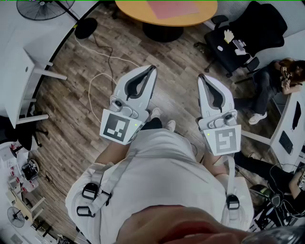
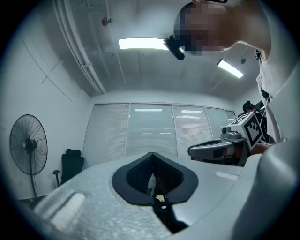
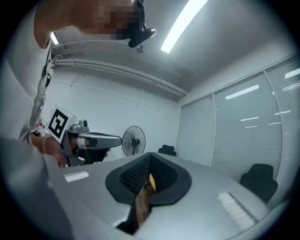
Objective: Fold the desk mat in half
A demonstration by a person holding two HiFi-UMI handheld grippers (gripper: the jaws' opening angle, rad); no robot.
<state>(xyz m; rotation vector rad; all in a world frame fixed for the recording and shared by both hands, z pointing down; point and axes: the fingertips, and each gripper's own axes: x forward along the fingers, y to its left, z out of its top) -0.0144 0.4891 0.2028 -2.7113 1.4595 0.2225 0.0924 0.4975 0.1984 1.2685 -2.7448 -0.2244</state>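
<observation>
Only head view, pink mat point(image 1: 174, 8), round table point(image 1: 133, 13)

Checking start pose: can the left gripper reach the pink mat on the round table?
Probably not yet. The left gripper is held near the person's torso, jaws shut; the pink mat lies on the round table across the wood floor. The way looks free; stepping closer should do.

The worktop point(image 1: 136, 13) lay ahead of the left claw point(image 1: 152, 69) and right claw point(image 1: 201, 77). An office chair point(image 1: 259, 28) stood to their right, and a fan point(image 1: 44, 6) far left.
</observation>
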